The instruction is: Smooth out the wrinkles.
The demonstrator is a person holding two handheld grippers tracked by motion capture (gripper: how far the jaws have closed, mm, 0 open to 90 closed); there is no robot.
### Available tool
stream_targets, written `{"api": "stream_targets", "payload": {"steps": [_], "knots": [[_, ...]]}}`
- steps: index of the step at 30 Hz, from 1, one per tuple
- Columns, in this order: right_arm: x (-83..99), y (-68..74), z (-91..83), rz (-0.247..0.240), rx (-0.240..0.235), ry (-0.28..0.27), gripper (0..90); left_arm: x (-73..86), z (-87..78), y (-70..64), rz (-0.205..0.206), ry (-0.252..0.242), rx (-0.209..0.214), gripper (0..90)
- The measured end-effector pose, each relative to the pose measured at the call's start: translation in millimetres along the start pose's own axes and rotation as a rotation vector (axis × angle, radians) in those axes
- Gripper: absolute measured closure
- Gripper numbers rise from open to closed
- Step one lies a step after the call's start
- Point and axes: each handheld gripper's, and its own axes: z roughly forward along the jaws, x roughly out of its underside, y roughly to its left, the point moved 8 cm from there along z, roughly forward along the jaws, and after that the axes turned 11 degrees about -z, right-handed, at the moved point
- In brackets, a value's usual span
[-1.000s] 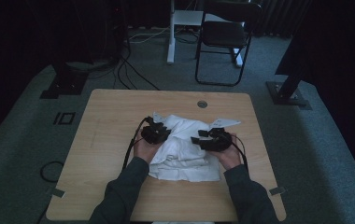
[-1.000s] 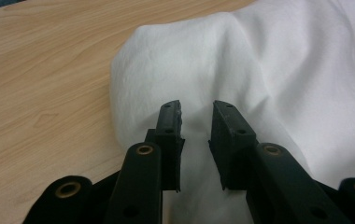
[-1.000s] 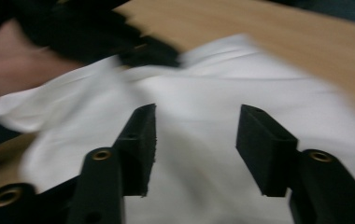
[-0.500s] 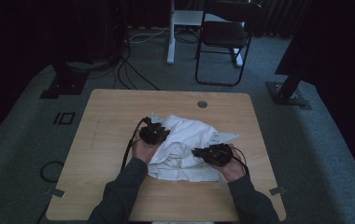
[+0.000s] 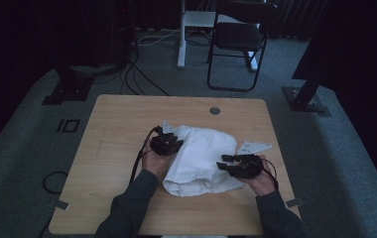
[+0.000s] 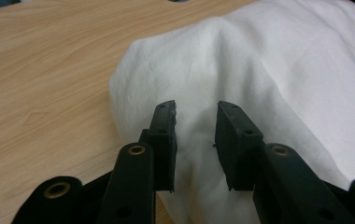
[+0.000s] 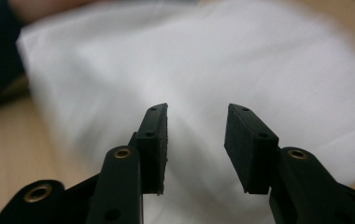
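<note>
A white cloth [image 5: 201,158] lies folded in a thick bundle at the middle of the wooden table [image 5: 122,124]. My left gripper [image 5: 175,145] rests at the cloth's left edge. In the left gripper view it [image 6: 196,140] stands open, with a rounded fold of the cloth [image 6: 259,70] just beyond and under its jaws. My right gripper [image 5: 224,162] is at the cloth's right front side and points left. In the right gripper view it [image 7: 196,144] is open above the cloth [image 7: 213,60], which is blurred.
A round cable hole [image 5: 215,110] sits at the table's far edge. A black folding chair [image 5: 241,44] and a white post [image 5: 181,34] stand beyond the table. Cables [image 5: 142,79] and dark stand bases [image 5: 305,99] lie on the grey carpet.
My right gripper has moved from the cloth's far right side toward the person, to its right front. The cloth now lies flatter and more folded. My left gripper has barely shifted.
</note>
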Motion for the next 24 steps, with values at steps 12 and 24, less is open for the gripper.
{"api": "stream_targets", "payload": {"steps": [12,24], "knots": [[-29.2,-43.6,79.1,0.153,0.142,0.051,64.6,-15.1,6.8,12.1,-0.047,-0.049,-0.032,67.2],[-21.3,-65.9,51.4,0.148,0.246,0.057,58.2,-30.1,34.7,29.3,-0.064,-0.042,-0.062,61.9]]}}
